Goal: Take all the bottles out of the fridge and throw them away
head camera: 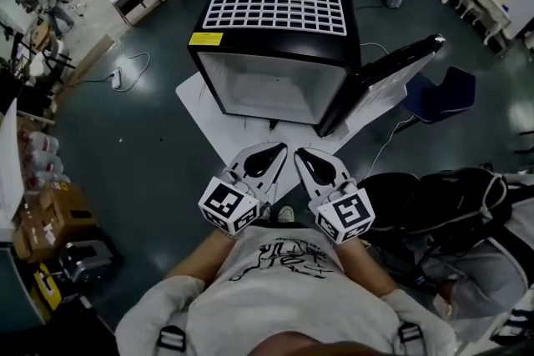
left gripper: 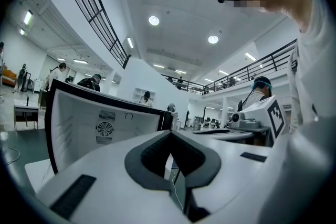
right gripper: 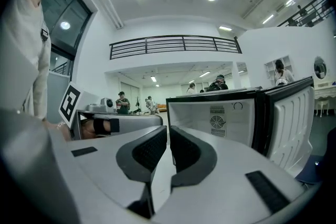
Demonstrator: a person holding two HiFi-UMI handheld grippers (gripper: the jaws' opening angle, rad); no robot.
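the fridge (head camera: 275, 83) stands on a white sheet (head camera: 197, 98) at the upper centre of the head view. its door (head camera: 392, 83) is swung open to the right and its white inside faces the person. just below, the left gripper (head camera: 279, 148) and right gripper (head camera: 302, 152) point at it side by side, both closed and empty.

Straight reach into open fridge (head camera: 275, 46) — door (head camera: 392, 83) swung aside, right
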